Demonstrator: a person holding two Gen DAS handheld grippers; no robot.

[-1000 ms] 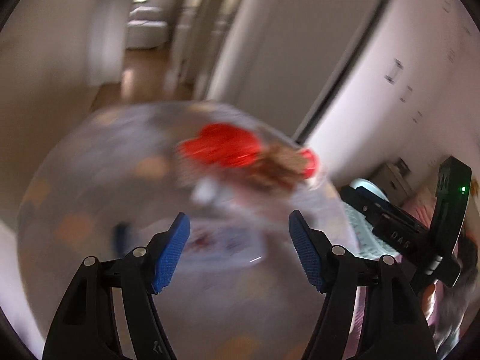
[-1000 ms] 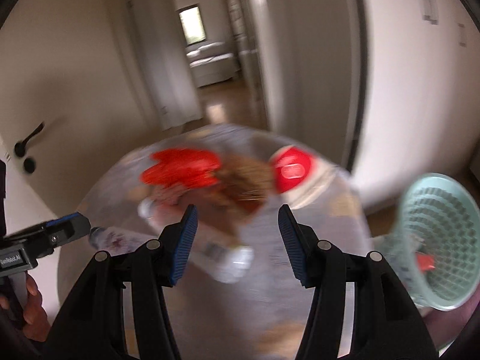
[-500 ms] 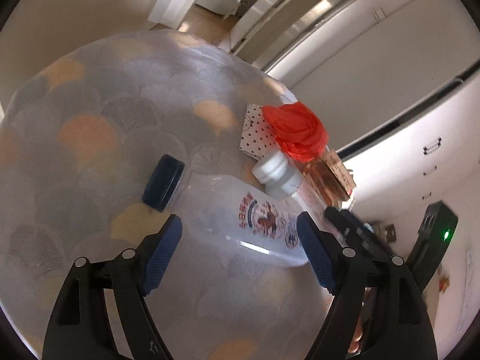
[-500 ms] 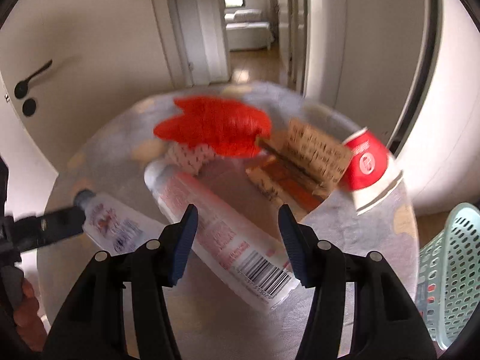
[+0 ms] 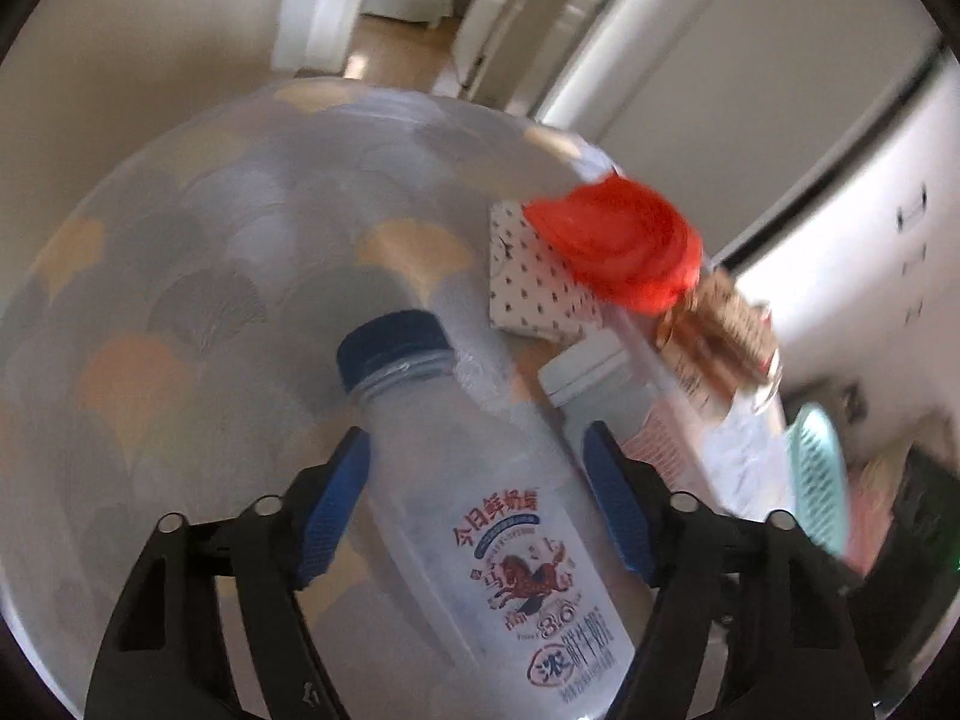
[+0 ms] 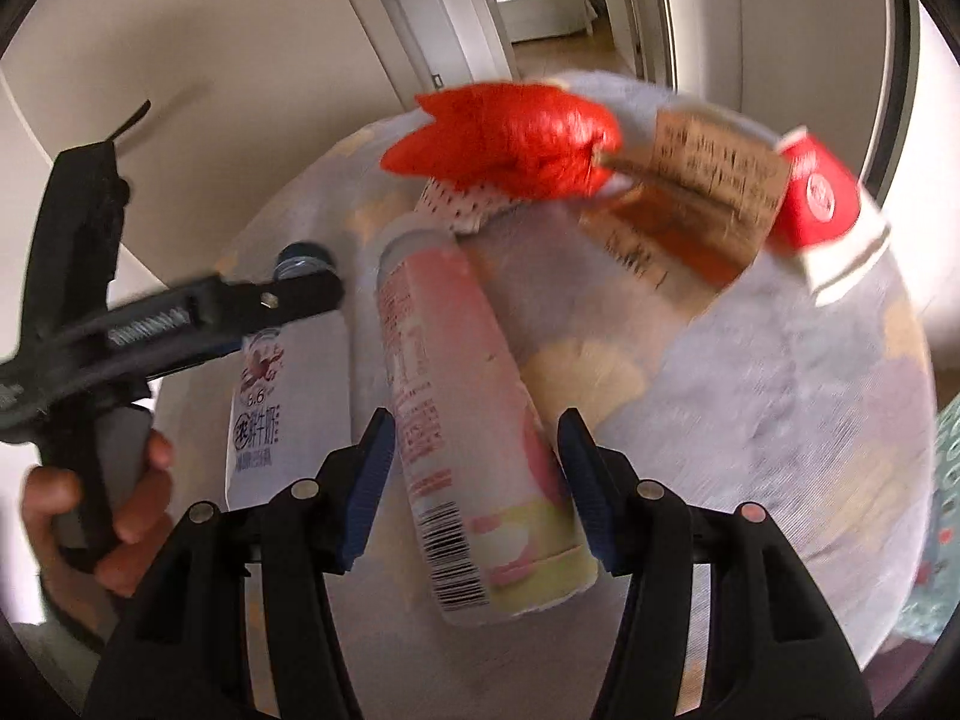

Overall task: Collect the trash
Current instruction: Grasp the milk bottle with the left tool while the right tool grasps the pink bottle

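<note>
A round table (image 5: 198,252) with a scale-pattern cloth holds trash. A milk bottle with a dark blue cap (image 5: 480,510) lies between the open jaws of my left gripper (image 5: 480,504); it also shows in the right wrist view (image 6: 264,396). A pink bottle (image 6: 474,450) lies between the open jaws of my right gripper (image 6: 477,480). Neither bottle is clamped. Behind lie a red plastic bag (image 6: 510,138), a dotted paper packet (image 5: 534,282), a brown paper bag (image 6: 696,192) and a red and white cup (image 6: 822,204).
A mint green basket (image 5: 816,480) stands off the table's right side; its edge shows in the right wrist view (image 6: 948,438). White doors and walls stand behind the table. A hallway leads away at the back.
Both grippers have come down and forward over the table. The left one now straddles the milk bottle and the right one straddles the pink bottle.
</note>
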